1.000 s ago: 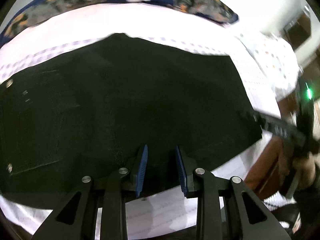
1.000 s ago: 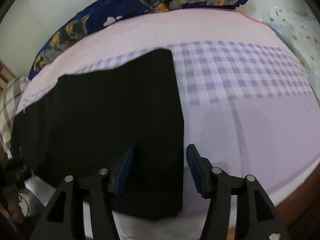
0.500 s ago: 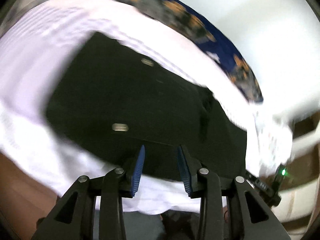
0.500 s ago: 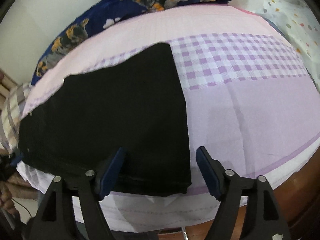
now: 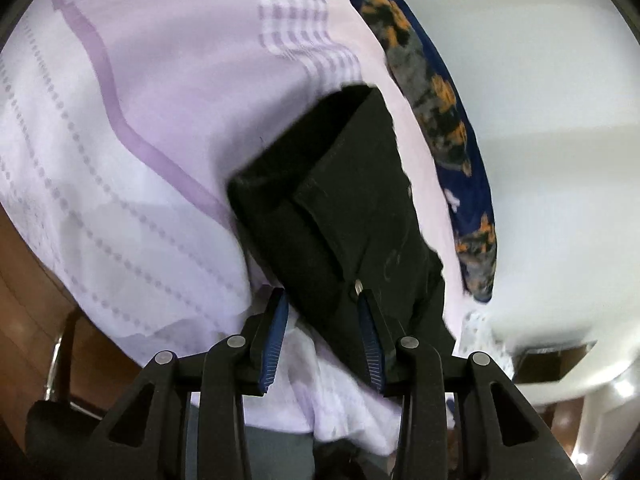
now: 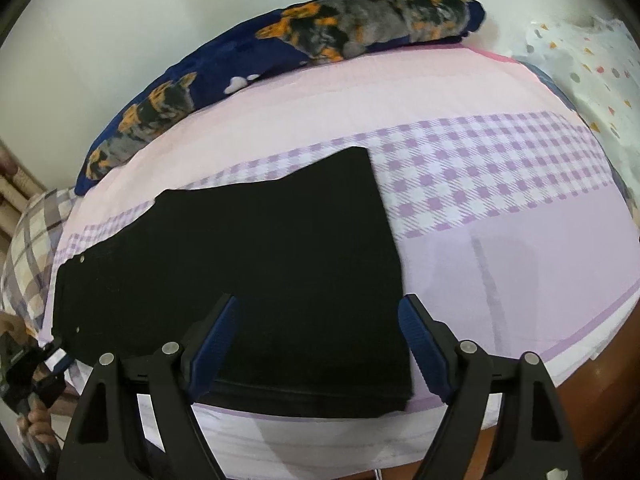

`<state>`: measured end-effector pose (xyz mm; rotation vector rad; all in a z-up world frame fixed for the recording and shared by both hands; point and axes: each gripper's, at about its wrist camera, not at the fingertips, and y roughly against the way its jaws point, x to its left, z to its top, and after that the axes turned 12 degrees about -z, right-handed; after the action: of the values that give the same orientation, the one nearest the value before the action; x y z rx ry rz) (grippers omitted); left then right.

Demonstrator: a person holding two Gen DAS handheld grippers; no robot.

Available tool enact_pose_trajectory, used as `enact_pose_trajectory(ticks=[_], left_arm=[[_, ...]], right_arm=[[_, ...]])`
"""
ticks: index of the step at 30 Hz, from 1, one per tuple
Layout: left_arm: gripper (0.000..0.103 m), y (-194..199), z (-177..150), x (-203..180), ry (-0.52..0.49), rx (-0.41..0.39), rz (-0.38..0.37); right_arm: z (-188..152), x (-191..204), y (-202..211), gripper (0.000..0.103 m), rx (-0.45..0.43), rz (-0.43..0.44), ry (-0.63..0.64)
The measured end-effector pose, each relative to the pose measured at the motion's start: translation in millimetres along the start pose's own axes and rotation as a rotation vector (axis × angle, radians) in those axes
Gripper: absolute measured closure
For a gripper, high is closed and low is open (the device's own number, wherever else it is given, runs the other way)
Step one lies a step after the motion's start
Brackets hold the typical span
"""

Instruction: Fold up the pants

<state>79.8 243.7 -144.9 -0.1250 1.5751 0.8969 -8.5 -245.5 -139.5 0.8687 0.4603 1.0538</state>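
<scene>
We see a bed with a pink and lilac checked sheet [image 6: 500, 168], a navy fleece blanket with orange and grey patches [image 6: 304, 44] along the white wall, a white dotted cloth [image 6: 584, 76], and a brown plaid pillow [image 6: 28, 248].

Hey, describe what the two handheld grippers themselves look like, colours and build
Both match: the left gripper and right gripper have matte black linkage arms with triangular cut-outs and round silver pivot bolts. Each finger carries a blue pad with fine ribbing. No cables or sleeves show, and no markings can be read.
</scene>
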Motion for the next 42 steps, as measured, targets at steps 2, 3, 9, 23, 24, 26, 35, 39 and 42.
enact_pose_trajectory(ticks=[2, 3, 9, 23, 24, 26, 35, 39, 42], left_arm=[[0.065, 2.2, 6.3, 5.5, 0.014, -0.024, -0.001], [0.064, 4.9, 8.1, 9.2, 0.018, -0.029, 0.000], [0.054, 9.2, 18.6, 19.4, 0.045, -0.078, -0.030], [0.079, 8.4, 26.3, -14.5, -0.090, -0.135, 0.057], [0.080, 8.5, 25.4, -24.5, -0.119, -0.135, 0.066], [0.081, 7.7, 22.8, -55.5, -0.213, -0.128, 0.058], [0.081, -28.6, -1.8, -154.7, -0.542, -0.075, 0.215], [0.081, -39.4, -12.6, -173.9, -0.612, -0.061, 0.247], [0.081, -47.2, -21.9, -185.4, -0.654, -0.051, 0.258]], right_arm=[[0.2, 8.9, -1.0, 0.023, 0.006, 0.007, 0.016], [0.0, 12.9, -1.3, 0.023, 0.008, 0.012, 0.021], [0.1, 33.4, -2.5, 0.023, 0.015, 0.028, 0.041], [3.5, 66.6, -5.0, 0.023, 0.029, 0.091, 0.068], [4.0, 66.5, -4.2, 0.023, 0.025, 0.093, 0.067], [5.1, 65.3, -2.5, 0.023, 0.017, 0.099, 0.062], [7.0, 46.0, 1.2, 0.023, 0.006, 0.136, -0.013], [7.8, 35.3, 1.9, 0.023, -0.008, 0.152, -0.051], [8.2, 28.8, 0.0, 0.023, -0.011, 0.168, -0.079]])
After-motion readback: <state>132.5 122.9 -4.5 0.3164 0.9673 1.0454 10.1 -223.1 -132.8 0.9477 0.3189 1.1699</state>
